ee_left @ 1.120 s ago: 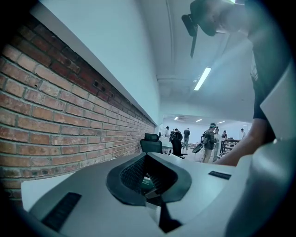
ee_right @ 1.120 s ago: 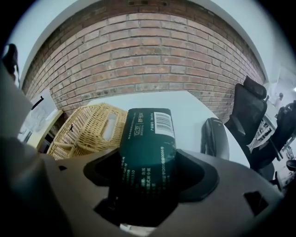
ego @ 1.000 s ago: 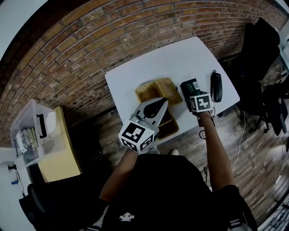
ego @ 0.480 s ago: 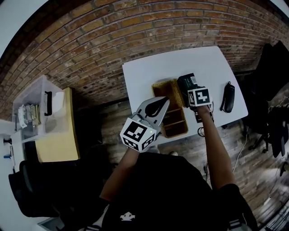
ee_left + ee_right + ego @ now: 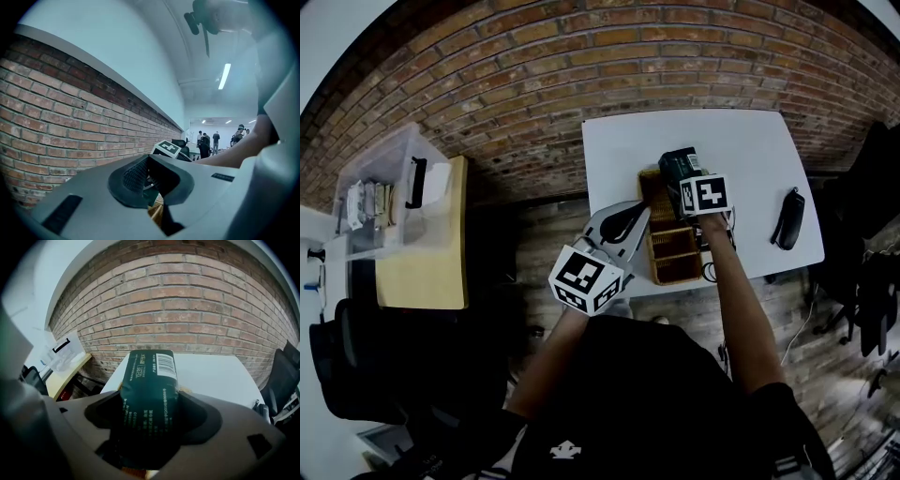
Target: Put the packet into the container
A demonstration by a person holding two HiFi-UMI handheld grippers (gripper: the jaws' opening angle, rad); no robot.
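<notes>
moved: My right gripper [image 5: 685, 182] has carried the packet [image 5: 149, 380] sideways. A second ago it hung over bare table [image 5: 741, 150], out beside the container's right edge and nearer the black pouch [image 5: 787, 217]. Now it hangs over the container's far end.
right gripper: The jaws are spread fairly wide and clamped on the packet's two long sides. They tilt down and forward, and the packet's barcode end sticks out ahead of them.
packet: It is in my right grip, off the table, above the container [image 5: 673, 255]. I see no contact with the wicker yet.
container: It lies under my right jaws and runs back from them towards me.
left gripper: My left gripper [image 5: 639, 210] has its jaws drawn together on nothing. It points level at the container's left rim, just beside it, with wicker showing below the tips.
what this means: As I judge it, the carry is nearly done. Only lowering and letting go remain.
watch for: The packet is long and the container narrow, so I'd line it up lengthwise before opening.
</notes>
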